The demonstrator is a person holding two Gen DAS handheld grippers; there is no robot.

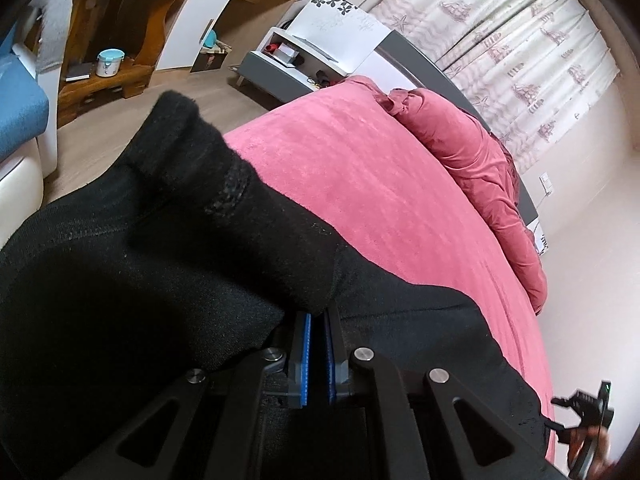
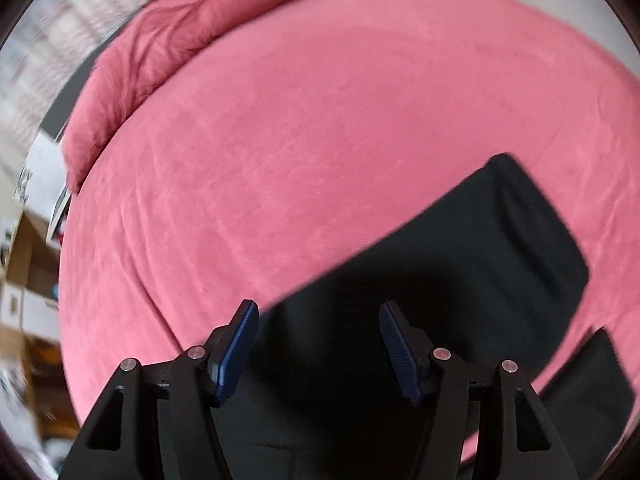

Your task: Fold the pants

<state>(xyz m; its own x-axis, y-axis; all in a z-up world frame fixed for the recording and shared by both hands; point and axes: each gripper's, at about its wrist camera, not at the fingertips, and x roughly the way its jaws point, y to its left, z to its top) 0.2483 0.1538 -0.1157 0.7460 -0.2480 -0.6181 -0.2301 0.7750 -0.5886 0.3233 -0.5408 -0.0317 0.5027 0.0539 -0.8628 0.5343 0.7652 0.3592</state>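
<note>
Black pants (image 1: pixel 132 264) lie on a pink bed (image 1: pixel 360 168). My left gripper (image 1: pixel 318 316) is shut on a lifted fold of the pants; the cloth drapes over its blue pads and hides the fingertips. In the right wrist view the pants (image 2: pixel 460 248) stretch across the pink bed (image 2: pixel 320 128) toward the right, with a second black part (image 2: pixel 592 384) at lower right. My right gripper (image 2: pixel 316 320) is open and empty, hovering above the pants. The right gripper also shows at the lower right edge of the left wrist view (image 1: pixel 588 408).
Pink pillows (image 1: pixel 480 160) lie along the headboard by patterned curtains (image 1: pixel 520 40). A nightstand (image 1: pixel 288 56), a wooden shelf unit (image 1: pixel 116 32) and a blue-and-white sofa (image 1: pixel 20 120) stand around the wooden floor. Cardboard boxes (image 2: pixel 28 264) sit beside the bed.
</note>
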